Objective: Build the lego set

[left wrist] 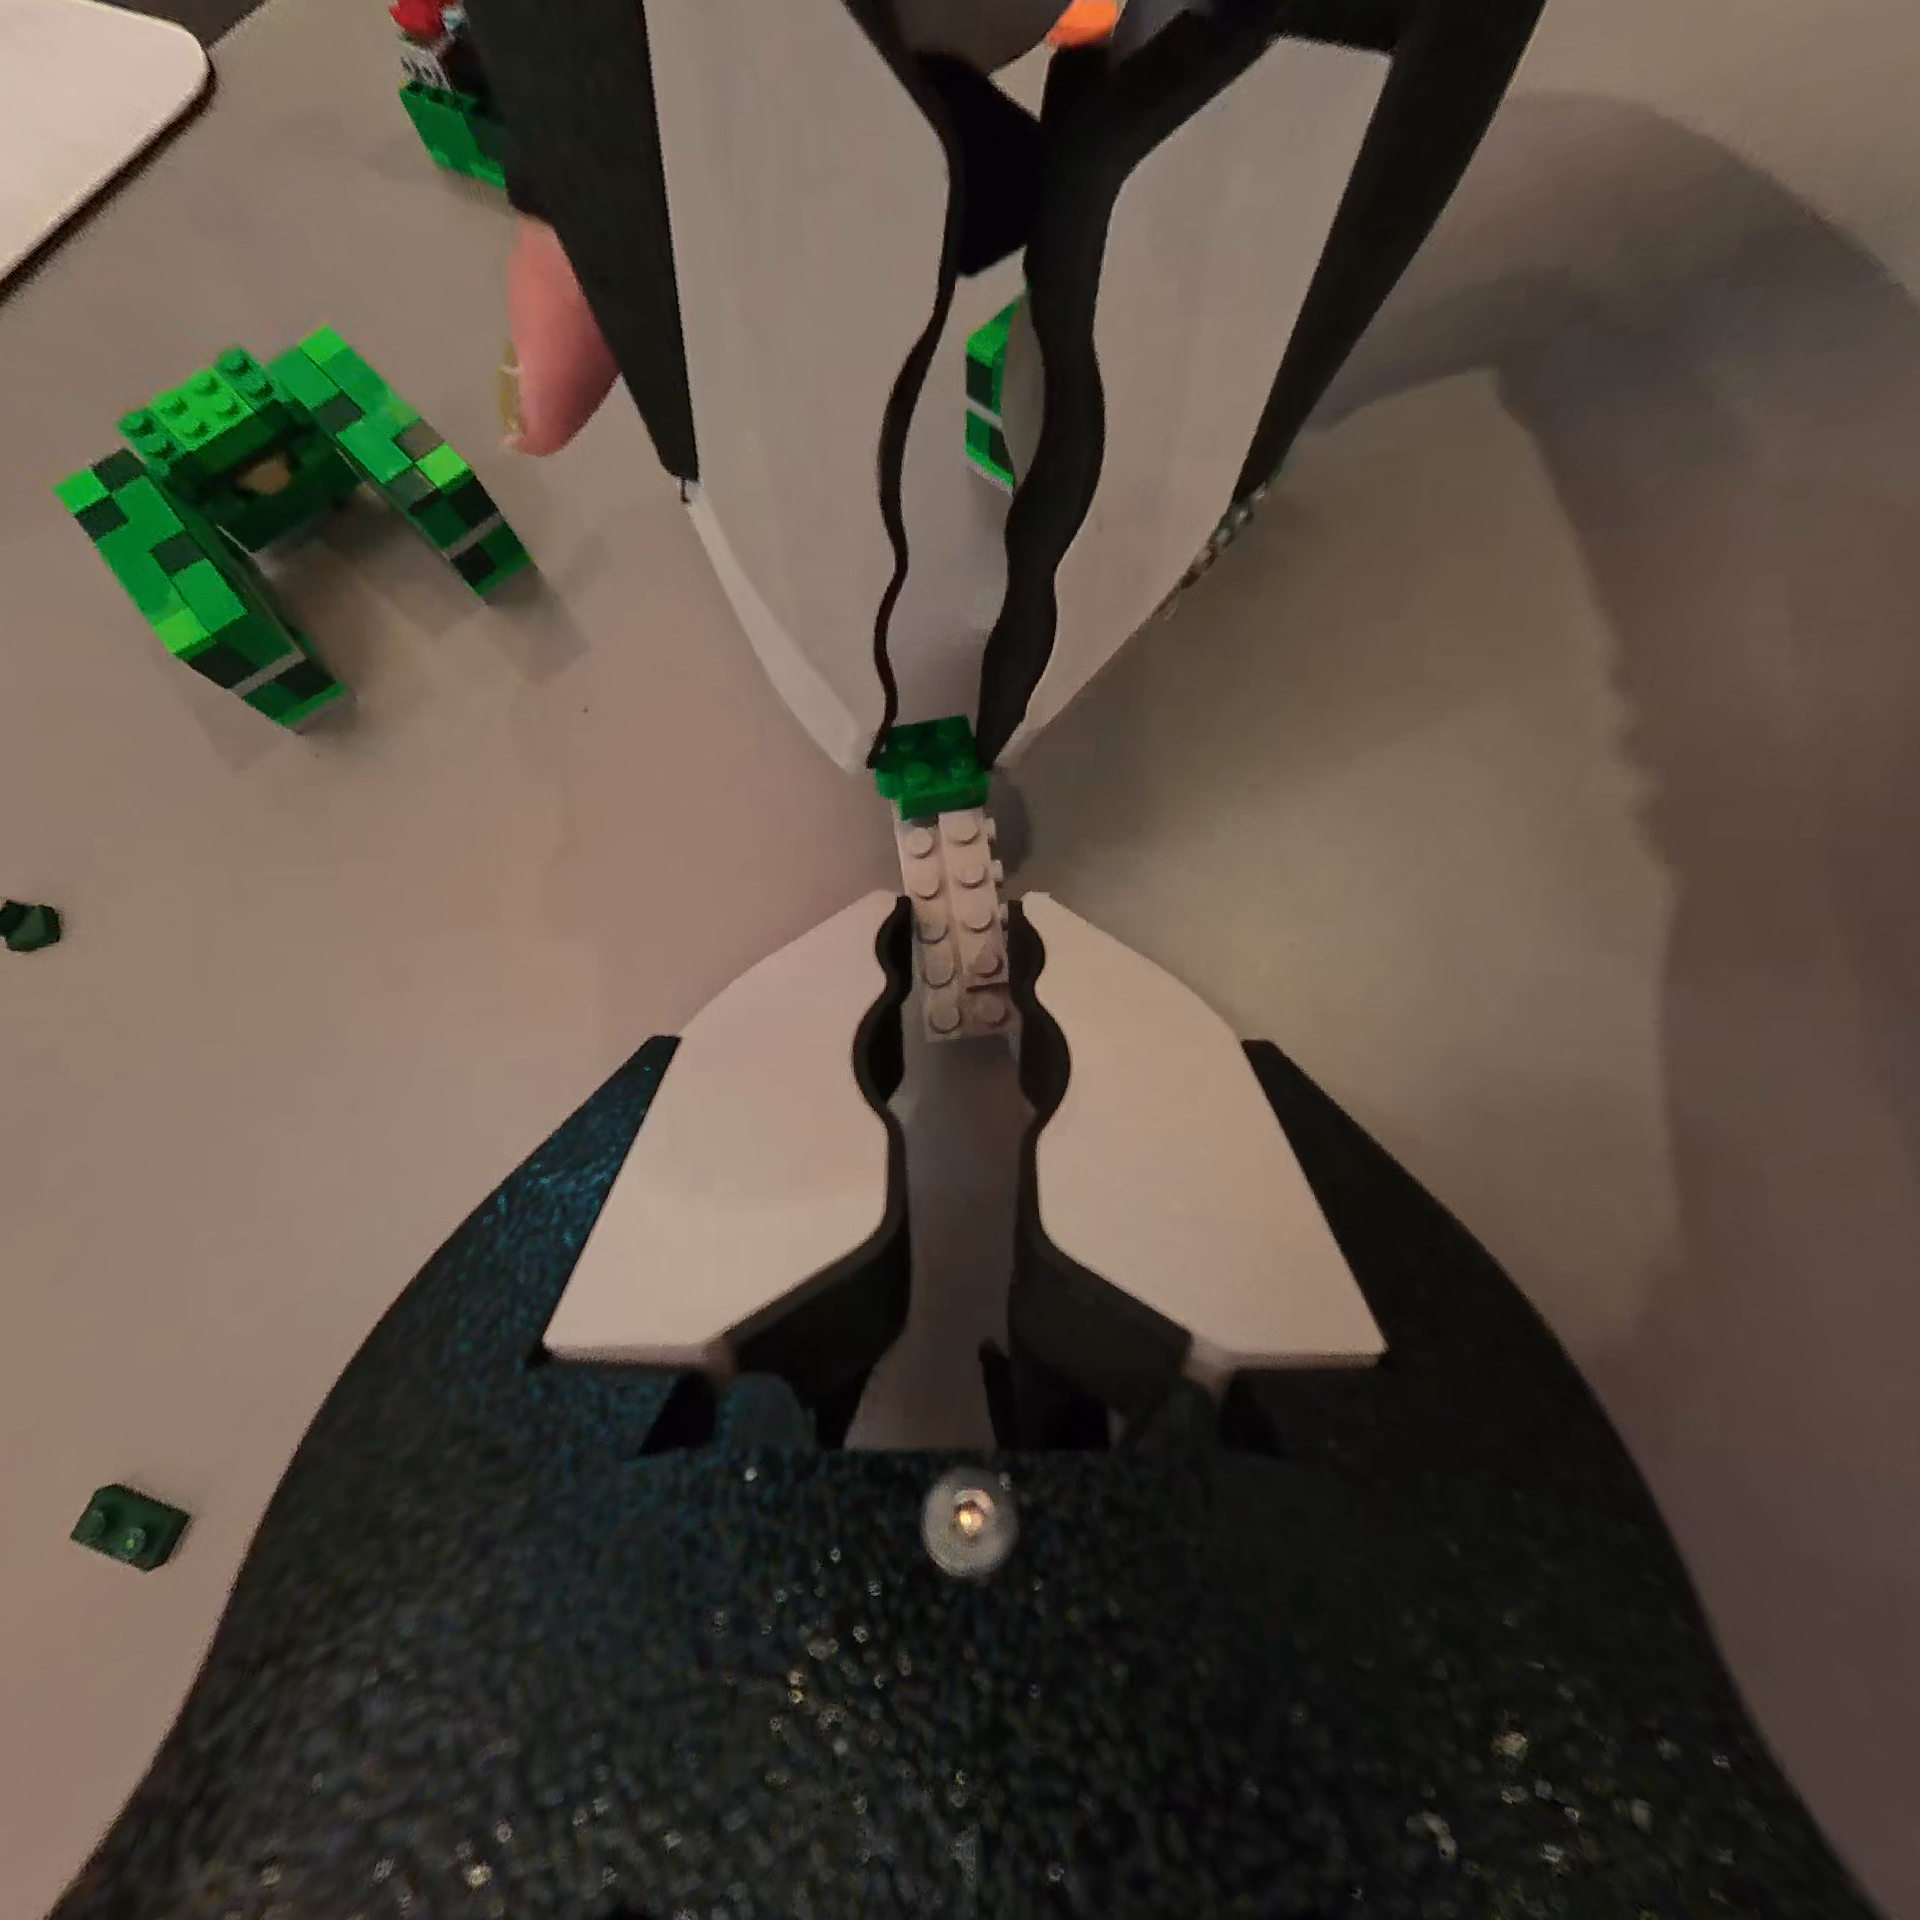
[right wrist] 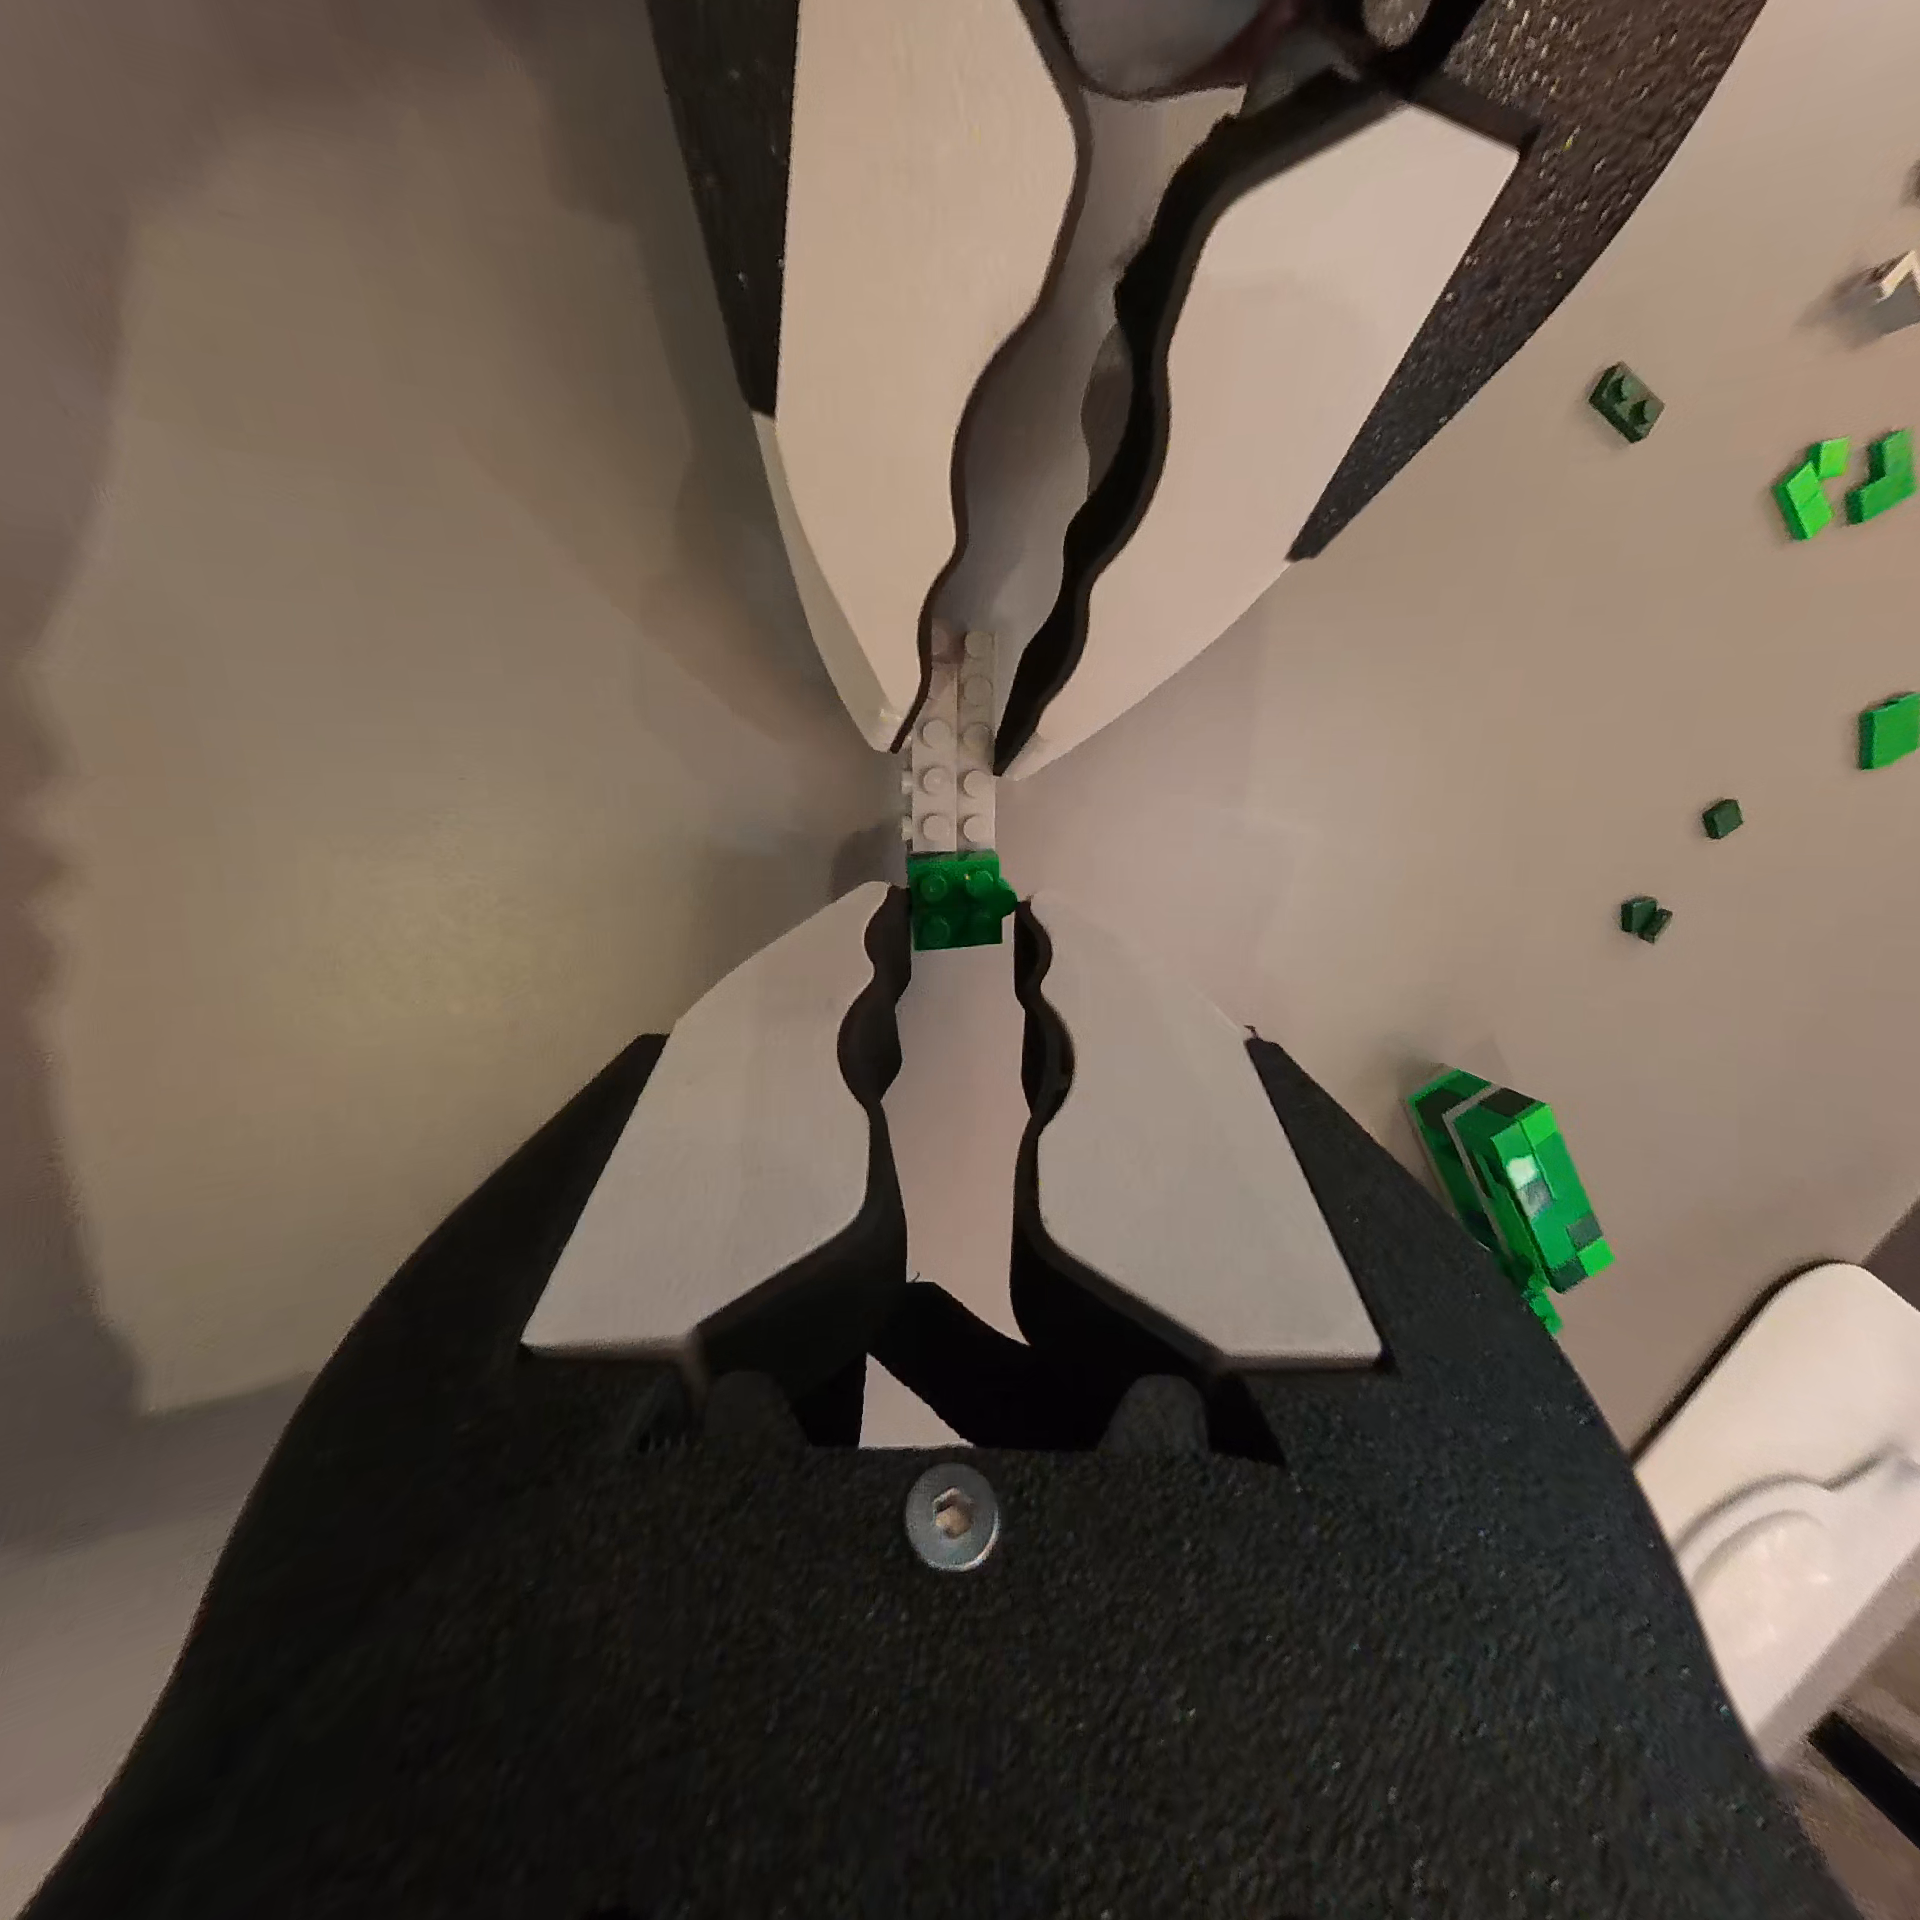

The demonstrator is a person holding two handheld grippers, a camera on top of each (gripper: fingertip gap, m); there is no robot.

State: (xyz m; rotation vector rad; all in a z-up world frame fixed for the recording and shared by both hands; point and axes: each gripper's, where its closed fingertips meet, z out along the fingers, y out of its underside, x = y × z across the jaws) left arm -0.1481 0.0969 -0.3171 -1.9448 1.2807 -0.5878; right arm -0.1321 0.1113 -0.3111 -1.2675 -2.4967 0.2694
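Note:
My left gripper (left wrist: 961, 904) is shut on a long grey studded plate (left wrist: 961, 966), gripping its near end. My right gripper (left wrist: 932, 764) comes in from the opposite side, tip to tip, and is shut on a small green plate (left wrist: 928, 777). The green plate sits at the far end of the grey plate, touching it. In the right wrist view my right gripper (right wrist: 954, 902) holds the green plate (right wrist: 951, 920), and the grey plate (right wrist: 951, 800) runs away into the left gripper (right wrist: 951, 756). Both are held above the tabletop.
A green brick build (left wrist: 281, 520) stands on the table to the left, with small dark green pieces (left wrist: 130, 1525) nearer. A white tray (left wrist: 83, 125) is at the far left corner. Loose green pieces (right wrist: 1839, 488) and another green build (right wrist: 1507, 1184) show in the right wrist view. Both grippers' tips are close together, under 4 cm apart.

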